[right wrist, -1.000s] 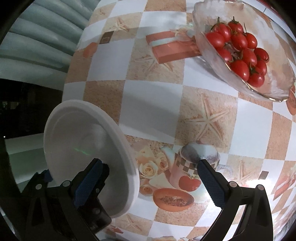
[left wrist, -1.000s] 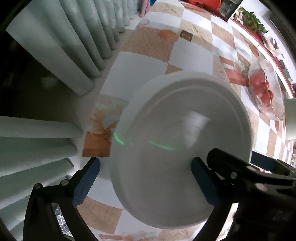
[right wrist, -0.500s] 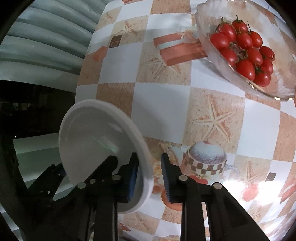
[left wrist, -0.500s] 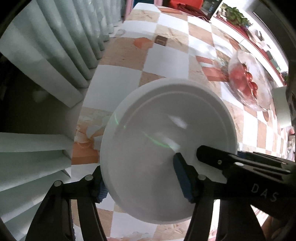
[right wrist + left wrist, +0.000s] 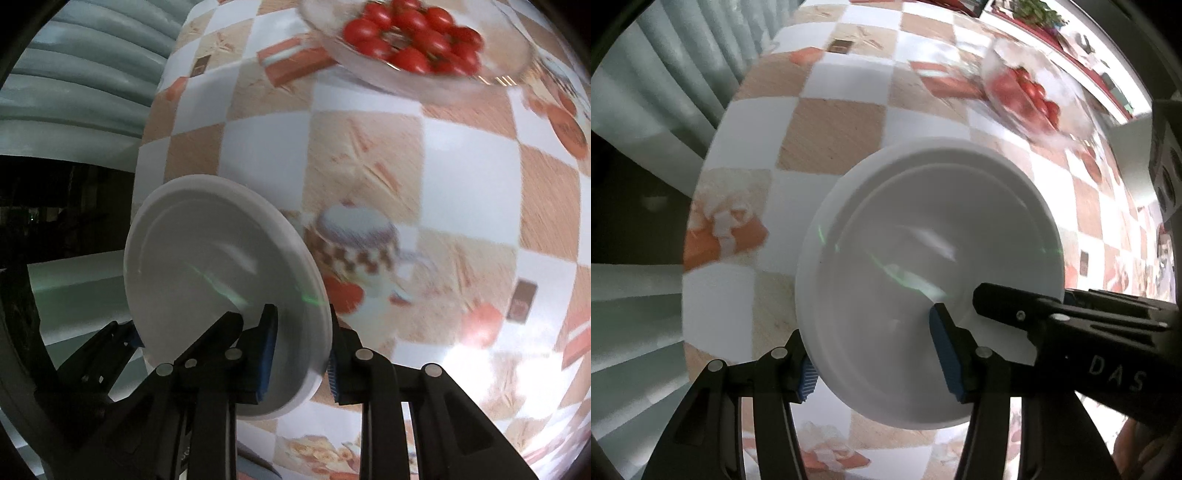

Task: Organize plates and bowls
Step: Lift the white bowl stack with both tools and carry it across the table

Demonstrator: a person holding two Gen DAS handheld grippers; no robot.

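left wrist view has the white plate (image 5: 923, 280) filling the middle, tilted and lifted off the checked tablecloth (image 5: 827, 129), with the left gripper (image 5: 879, 354) straddling its near rim; its jaws have just been closing, one blue pad outside the rim and one on the plate's face, apparently pressing. from its right the right gripper (image 5: 1067, 325) reaches in over the plate's edge. right wrist view shows that right gripper (image 5: 299, 358) clamped narrow on the plate (image 5: 221, 291) rim, a pad each side, having just closed on it. by my reading the job is early: one plate is held in both claws and nothing is stacked or set down yet, and no bowls to sort or stack site can be seen. to the left hang pale pleated curtains (image 5: 665, 96); the cloth shows printed squares, and far right a glass dish of cherry tomatoes (image 5: 417, 40) sits well apart
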